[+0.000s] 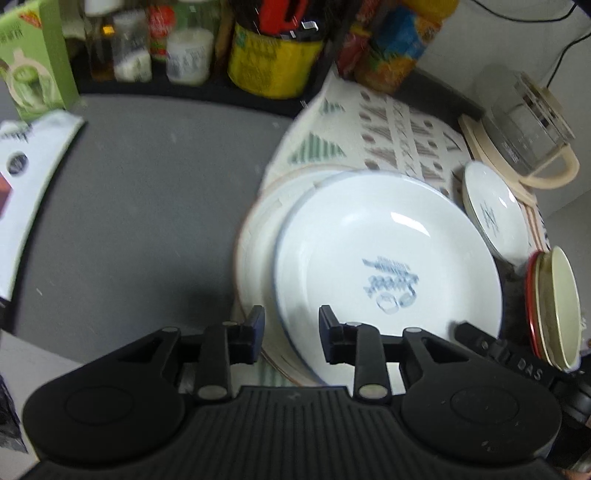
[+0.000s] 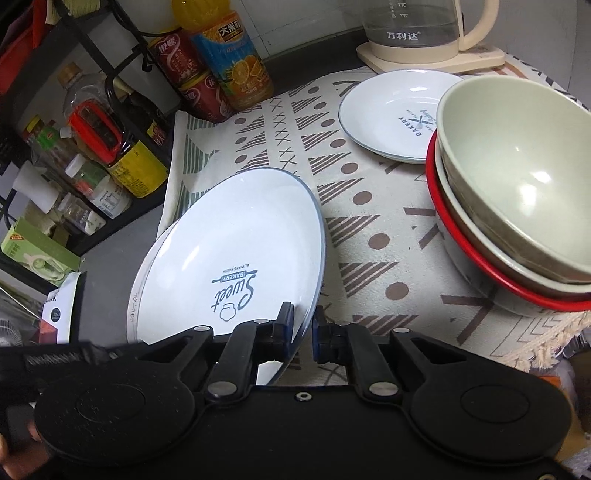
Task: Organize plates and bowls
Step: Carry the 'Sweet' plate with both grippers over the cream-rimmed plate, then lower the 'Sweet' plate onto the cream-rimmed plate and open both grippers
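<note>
A large white "Sweet Bakery" plate (image 2: 229,254) is tilted above a second plate (image 2: 135,306) whose rim shows under it. My right gripper (image 2: 303,332) is shut on the large plate's near right rim. In the left wrist view the same plate (image 1: 388,266) lies over a cream plate (image 1: 258,236). My left gripper (image 1: 291,332) is open, its fingers on either side of the plate's near left rim. A smaller white plate (image 2: 391,114) lies at the back. Stacked bowls (image 2: 517,184), pale green inside a red-rimmed one, stand at the right.
A patterned cloth (image 2: 354,206) covers the counter under the dishes. A glass kettle (image 2: 417,29) on its base stands at the back. A black rack of bottles and jars (image 2: 92,147) lines the left, with cans and a juice bottle (image 2: 229,62). Grey counter (image 1: 147,206) lies to the left.
</note>
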`<action>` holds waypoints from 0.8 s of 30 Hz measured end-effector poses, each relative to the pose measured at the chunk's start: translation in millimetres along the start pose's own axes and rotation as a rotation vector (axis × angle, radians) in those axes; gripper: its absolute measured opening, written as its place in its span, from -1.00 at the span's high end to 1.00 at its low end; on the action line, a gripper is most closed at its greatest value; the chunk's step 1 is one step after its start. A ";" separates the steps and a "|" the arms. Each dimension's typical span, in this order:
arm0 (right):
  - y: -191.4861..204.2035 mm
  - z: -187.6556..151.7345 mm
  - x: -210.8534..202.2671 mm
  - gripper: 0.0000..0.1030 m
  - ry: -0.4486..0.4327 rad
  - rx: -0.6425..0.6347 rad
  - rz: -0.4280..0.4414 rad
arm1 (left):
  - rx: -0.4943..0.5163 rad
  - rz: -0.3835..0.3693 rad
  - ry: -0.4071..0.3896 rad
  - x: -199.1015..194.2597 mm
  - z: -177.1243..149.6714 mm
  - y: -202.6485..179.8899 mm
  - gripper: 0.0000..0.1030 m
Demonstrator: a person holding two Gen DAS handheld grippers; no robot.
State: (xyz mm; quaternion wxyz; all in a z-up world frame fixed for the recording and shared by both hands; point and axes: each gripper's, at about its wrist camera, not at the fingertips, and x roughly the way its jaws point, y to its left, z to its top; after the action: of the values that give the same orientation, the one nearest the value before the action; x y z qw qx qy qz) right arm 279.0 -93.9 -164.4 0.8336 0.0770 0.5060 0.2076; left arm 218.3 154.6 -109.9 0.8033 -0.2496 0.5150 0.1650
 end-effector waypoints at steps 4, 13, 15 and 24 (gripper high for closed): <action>-0.6 1.8 3.5 0.83 -0.001 -0.017 -0.012 | 0.002 0.042 -0.047 -0.1 9.4 5.3 0.40; 9.9 5.3 12.2 0.79 0.019 -0.064 -0.065 | 0.000 0.073 -0.008 21.3 15.2 5.8 0.32; 11.5 6.6 14.5 0.78 0.023 -0.068 -0.070 | -0.003 0.067 0.004 24.9 14.6 6.4 0.32; 12.3 7.4 24.8 0.75 0.046 -0.063 -0.064 | -0.006 0.066 0.000 32.4 19.2 13.9 0.42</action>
State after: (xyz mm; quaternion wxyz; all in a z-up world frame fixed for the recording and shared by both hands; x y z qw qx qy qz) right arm 292.1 -71.6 -176.8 0.8300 0.0299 0.5205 0.1984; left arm 238.8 177.3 -135.9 0.7968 -0.2348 0.5222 0.1928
